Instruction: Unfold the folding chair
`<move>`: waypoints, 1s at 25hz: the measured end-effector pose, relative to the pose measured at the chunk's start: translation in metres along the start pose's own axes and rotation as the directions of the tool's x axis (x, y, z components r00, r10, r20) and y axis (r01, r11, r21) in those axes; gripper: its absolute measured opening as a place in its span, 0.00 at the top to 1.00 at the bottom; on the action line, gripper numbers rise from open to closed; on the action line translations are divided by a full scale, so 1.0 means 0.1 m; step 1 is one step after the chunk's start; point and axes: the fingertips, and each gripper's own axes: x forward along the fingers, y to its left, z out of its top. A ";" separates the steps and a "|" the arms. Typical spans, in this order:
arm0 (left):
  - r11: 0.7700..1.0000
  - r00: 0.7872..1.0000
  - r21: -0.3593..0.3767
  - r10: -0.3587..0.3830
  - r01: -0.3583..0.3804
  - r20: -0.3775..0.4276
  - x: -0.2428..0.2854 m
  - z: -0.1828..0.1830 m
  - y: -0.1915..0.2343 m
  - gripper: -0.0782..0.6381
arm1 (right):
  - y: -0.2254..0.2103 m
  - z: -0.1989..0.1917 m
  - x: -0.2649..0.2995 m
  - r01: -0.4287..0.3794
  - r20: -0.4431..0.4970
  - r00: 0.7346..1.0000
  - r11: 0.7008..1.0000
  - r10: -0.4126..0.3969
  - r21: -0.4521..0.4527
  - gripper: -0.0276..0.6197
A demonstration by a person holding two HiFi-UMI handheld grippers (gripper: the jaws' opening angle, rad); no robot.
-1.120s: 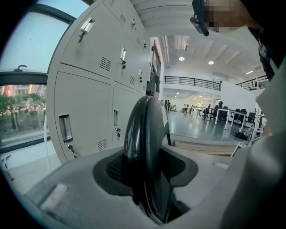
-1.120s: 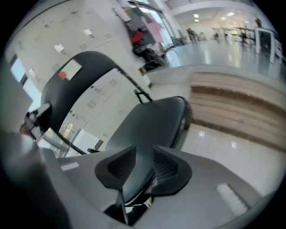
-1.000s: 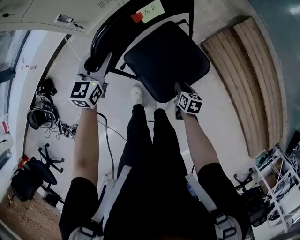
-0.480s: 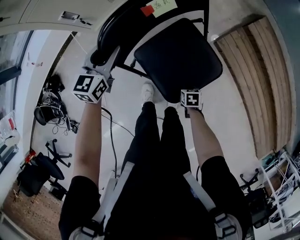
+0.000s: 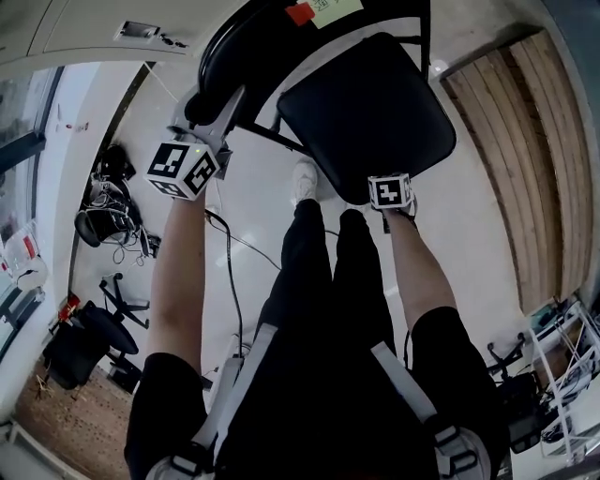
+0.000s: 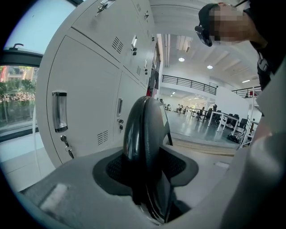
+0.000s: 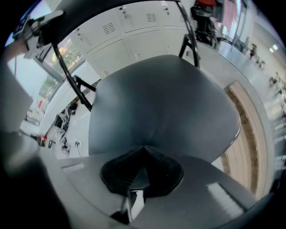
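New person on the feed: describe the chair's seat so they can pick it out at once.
Before the white lockers stands a black folding chair. Its seat is the broad, rounded-square panel that the shut right gripper points down at. Unlike the narrow curved backrest clamped in the left gripper, it is wide and nearly flat.

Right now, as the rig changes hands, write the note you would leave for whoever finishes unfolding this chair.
Left gripper: shut on the top rim of the chair back.
Right gripper: shut, nothing between its jaws, tips at the front edge of the seat.
Done: seat swung out from the back, facing up.
Left: probably press the seat fully down, check that it sits firm, then release.
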 end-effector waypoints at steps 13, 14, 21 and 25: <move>0.999 0.999 -0.019 -0.032 0.032 0.023 0.10 -0.09 0.11 0.63 | 0.01 -0.08 0.15 0.003 -0.017 1.000 0.997 -0.004 -0.073 0.95; 0.999 0.999 -0.019 -0.033 0.034 0.026 0.10 -0.08 0.11 0.63 | 0.01 -0.07 0.15 0.002 -0.014 1.000 0.997 -0.003 -0.077 0.95; 0.998 0.998 -0.013 0.057 -0.057 -0.012 -0.04 -0.12 0.17 0.56 | -0.12 0.20 -0.33 0.021 0.105 0.994 1.000 -0.022 0.009 0.95; 0.982 0.984 -0.093 0.170 -0.165 0.052 -0.26 0.11 0.24 0.55 | -0.15 0.69 -0.88 0.033 0.232 0.972 0.999 -0.033 0.005 0.95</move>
